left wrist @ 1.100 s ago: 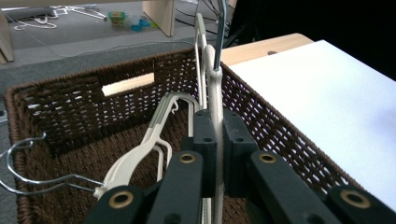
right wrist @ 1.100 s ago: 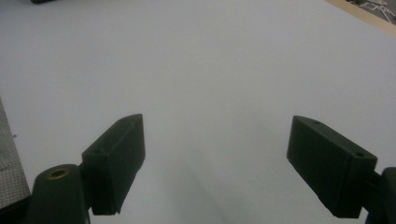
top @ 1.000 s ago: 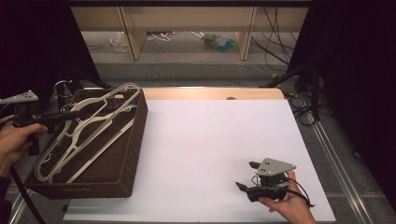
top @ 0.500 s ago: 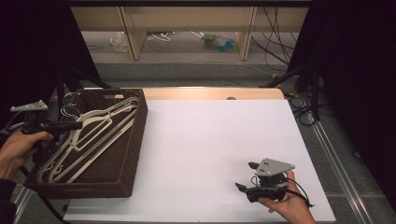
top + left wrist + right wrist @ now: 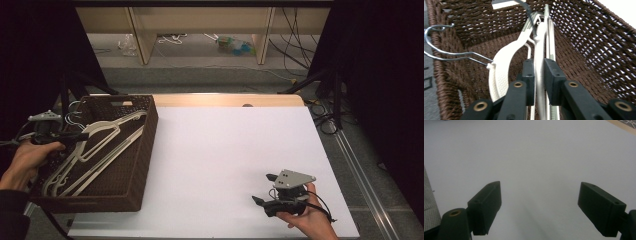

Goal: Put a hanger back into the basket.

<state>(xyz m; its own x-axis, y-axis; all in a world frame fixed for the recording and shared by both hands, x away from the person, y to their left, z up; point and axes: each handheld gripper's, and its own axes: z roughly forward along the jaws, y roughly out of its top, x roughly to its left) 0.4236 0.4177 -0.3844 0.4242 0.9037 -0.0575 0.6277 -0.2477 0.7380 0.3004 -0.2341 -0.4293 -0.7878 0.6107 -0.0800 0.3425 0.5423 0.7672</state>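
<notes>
White hanger [image 5: 540,75] clamped, left gripper [image 5: 539,72]

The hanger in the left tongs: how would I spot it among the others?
Find the brown woven basket at the table's left edge, holding a pile of white hangers. The left tongs are shut on one hanger, seen edge-on between the jaws; its neighbours lie loose beside it.
</notes>
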